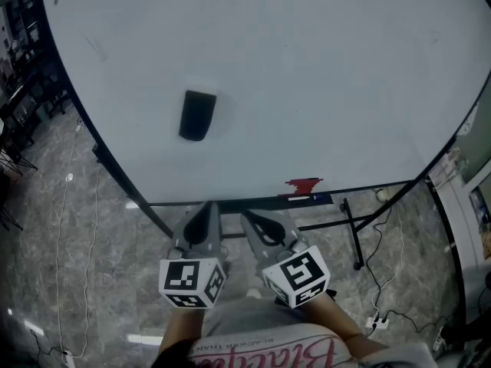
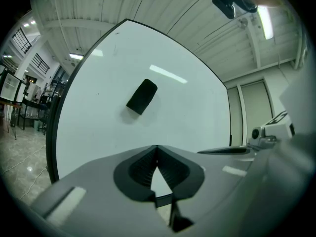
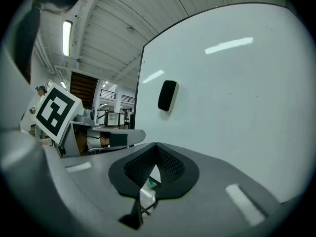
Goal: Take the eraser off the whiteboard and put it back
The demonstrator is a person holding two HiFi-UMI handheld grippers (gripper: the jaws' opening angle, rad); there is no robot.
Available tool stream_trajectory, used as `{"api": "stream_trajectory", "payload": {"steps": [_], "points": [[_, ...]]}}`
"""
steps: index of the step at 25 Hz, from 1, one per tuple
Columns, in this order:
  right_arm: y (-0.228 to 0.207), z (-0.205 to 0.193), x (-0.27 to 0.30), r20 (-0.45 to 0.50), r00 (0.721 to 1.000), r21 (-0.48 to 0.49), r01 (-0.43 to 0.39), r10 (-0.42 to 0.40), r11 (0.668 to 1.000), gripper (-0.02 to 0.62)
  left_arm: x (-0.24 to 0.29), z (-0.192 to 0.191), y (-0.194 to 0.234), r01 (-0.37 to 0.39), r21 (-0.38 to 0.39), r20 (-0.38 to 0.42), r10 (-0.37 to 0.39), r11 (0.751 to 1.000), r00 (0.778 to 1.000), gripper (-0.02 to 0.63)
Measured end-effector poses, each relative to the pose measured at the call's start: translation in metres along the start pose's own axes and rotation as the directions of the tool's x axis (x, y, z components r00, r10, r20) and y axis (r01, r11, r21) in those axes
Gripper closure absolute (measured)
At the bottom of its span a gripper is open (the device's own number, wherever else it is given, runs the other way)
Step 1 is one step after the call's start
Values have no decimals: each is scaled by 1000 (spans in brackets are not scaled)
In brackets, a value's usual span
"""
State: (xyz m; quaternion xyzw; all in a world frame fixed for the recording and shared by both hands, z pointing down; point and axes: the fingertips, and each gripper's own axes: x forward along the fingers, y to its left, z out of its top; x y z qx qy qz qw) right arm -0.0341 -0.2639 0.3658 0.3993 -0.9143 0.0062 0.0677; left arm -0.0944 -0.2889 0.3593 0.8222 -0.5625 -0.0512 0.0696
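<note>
A black eraser [image 1: 197,115] clings to the big whiteboard [image 1: 322,75], left of its middle. The left gripper view also catches this eraser [image 2: 142,96], and in the right gripper view the eraser [image 3: 167,95] hangs upright on the board. Both grippers are held side by side below the board's lower edge, pointing at it. My left gripper [image 1: 205,211] is shut with nothing in it, well short of the eraser. My right gripper [image 1: 259,222] is shut too, its tips meeting on nothing.
A red-and-blue item [image 1: 304,190] lies on the tray at the board's lower edge. The board's black stand legs [image 1: 354,232] and cables [image 1: 380,282] spread over the marble floor. Dark chairs [image 1: 23,106] stand at the far left.
</note>
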Motion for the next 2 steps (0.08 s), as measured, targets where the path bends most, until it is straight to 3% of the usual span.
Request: {"api": "stream_trajectory", "payload": {"steps": [2], "points": [[0, 1, 2, -4, 1000, -2, 2, -2, 1000, 595, 1, 0, 1, -3, 5, -2, 3, 1000, 1000, 607]]}}
